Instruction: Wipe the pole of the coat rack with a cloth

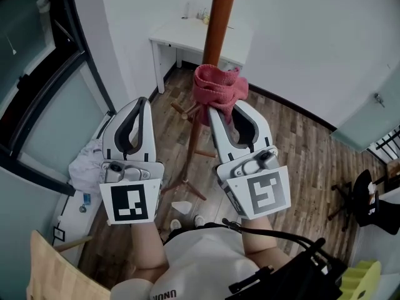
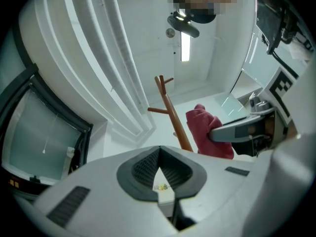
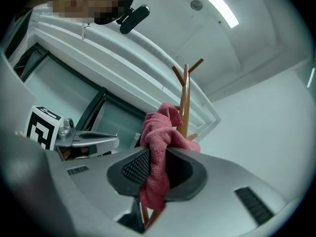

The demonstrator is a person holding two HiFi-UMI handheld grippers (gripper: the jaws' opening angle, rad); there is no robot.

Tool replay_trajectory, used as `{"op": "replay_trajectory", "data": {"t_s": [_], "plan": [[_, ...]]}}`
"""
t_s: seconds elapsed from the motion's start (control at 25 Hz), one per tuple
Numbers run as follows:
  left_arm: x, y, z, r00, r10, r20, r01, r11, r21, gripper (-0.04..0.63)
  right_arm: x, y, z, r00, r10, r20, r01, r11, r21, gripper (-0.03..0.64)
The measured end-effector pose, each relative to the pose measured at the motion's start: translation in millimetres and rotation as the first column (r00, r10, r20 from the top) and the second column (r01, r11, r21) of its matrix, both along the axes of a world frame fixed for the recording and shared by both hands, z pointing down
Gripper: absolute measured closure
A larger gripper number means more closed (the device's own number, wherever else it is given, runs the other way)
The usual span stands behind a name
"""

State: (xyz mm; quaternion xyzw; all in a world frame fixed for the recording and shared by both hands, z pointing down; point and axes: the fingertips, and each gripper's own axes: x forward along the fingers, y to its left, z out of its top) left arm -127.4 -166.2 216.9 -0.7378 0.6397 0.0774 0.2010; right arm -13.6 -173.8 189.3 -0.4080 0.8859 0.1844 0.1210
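The coat rack's brown pole [image 1: 220, 24] rises in the middle of the head view. A pink-red cloth [image 1: 219, 87] is bunched against it at mid height. My right gripper [image 1: 226, 112] is shut on that cloth; in the right gripper view the cloth [image 3: 159, 142] hangs pinched between the dark pads, with the pole [image 3: 184, 102] just behind it. My left gripper [image 1: 142, 103] is to the left of the pole, apart from it, shut and holding nothing. In the left gripper view its pads meet at the tip [image 2: 159, 151], and the pole [image 2: 173, 118] and cloth [image 2: 203, 130] lie ahead to the right.
Short pegs [image 1: 178, 109] and splayed feet [image 1: 187, 187] stick out low on the rack. Behind it, against the wall, stands a white table [image 1: 178, 37]. A dark-framed window [image 1: 37, 117] and a white bundle [image 1: 84, 164] are at the left, a black chair [image 1: 362, 199] at the right.
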Motion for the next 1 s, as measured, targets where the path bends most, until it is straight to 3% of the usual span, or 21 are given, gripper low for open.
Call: {"op": "replay_trajectory", "data": {"t_s": [0.24, 0.68, 1.0], "plan": [[-1, 5, -13, 1.0, -0.009, 0.024, 0.008, 0.999, 0.033, 0.583, 18, -13, 11, 0.998, 0.067, -0.013, -0.067, 0.997, -0.043, 0.535], [6, 4, -21, 0.998, -0.013, 0.068, 0.01, 0.999, 0.046, 0.583, 39, -23, 7, 0.987, 0.161, -0.022, -0.162, 0.986, -0.03, 0.535], [5, 2, -21, 0.998, -0.015, 0.067, 0.012, 0.999, 0.043, 0.583, 35, -26, 0, 0.985, 0.169, -0.04, -0.171, 0.985, -0.033, 0.535]]}}
